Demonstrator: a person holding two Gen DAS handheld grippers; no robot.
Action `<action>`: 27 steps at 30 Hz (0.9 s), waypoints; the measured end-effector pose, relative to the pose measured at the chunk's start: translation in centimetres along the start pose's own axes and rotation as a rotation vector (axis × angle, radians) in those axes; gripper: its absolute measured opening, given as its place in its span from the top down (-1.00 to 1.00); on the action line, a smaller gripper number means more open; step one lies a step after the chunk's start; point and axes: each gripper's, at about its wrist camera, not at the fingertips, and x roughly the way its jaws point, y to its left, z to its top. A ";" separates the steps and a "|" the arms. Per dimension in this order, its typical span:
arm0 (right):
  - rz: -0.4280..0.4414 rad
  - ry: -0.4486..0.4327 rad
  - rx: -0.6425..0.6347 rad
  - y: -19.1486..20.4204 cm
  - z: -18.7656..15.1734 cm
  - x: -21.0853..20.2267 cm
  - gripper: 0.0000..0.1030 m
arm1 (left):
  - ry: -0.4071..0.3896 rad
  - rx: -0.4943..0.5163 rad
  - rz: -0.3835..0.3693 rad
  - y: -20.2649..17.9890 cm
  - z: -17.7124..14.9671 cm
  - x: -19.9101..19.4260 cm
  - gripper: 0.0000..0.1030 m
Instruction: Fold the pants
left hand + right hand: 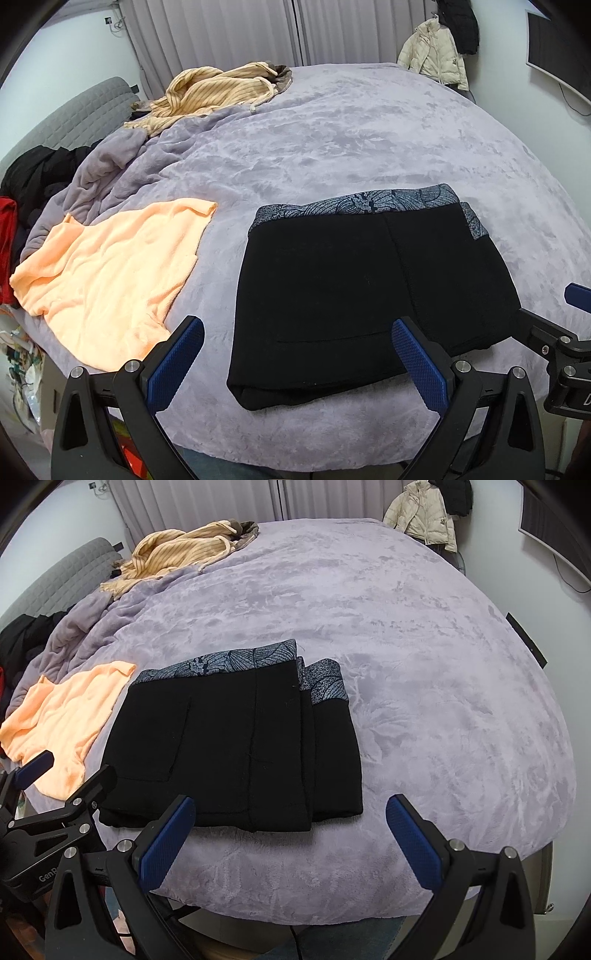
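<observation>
The pants point(343, 280) point(225, 746) are black, with a waistband printed in a blue-grey leaf pattern. They lie folded into a compact, roughly rectangular stack, flat on the bed, with the waistband on the far edge and the folded edge nearest the tongs. In the left wrist view, the stack sits just ahead of the tongs, between the two fingers and extending past the right one. In the right wrist view, it sits ahead and to the left, its layers offset along the right side.
</observation>
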 end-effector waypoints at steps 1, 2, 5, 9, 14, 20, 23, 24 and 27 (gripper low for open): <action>-0.001 0.000 -0.001 0.0 0.0 0.0 -1.00 | 0.002 0.000 -0.001 0.0 0.0 0.0 -0.98; -0.001 0.001 -0.001 0.1 -0.1 0.0 -1.00 | 0.003 -0.001 -0.002 0.0 0.0 0.1 -0.98; -0.003 0.006 -0.003 0.1 -0.1 0.2 -1.00 | 0.004 0.002 0.000 -0.1 0.0 0.1 -0.98; -0.005 0.010 -0.002 0.4 -0.3 0.4 -1.00 | 0.005 0.001 -0.003 -0.1 0.0 0.1 -0.98; -0.008 0.011 -0.003 0.5 -0.3 0.4 -1.00 | 0.007 -0.003 -0.007 -0.1 -0.1 0.3 -0.98; -0.011 0.016 0.001 0.4 -0.3 0.5 -1.00 | 0.013 -0.005 -0.009 0.0 -0.3 0.4 -0.98; -0.012 0.019 0.003 0.2 -0.3 0.7 -1.00 | 0.011 -0.005 -0.008 0.0 -0.3 0.5 -0.98; -0.012 0.020 0.004 0.2 -0.3 0.7 -1.00 | 0.012 -0.005 -0.008 0.0 -0.3 0.5 -0.98; -0.012 0.022 0.005 0.2 -0.4 0.8 -1.00 | 0.014 -0.006 -0.010 0.0 -0.3 0.5 -0.98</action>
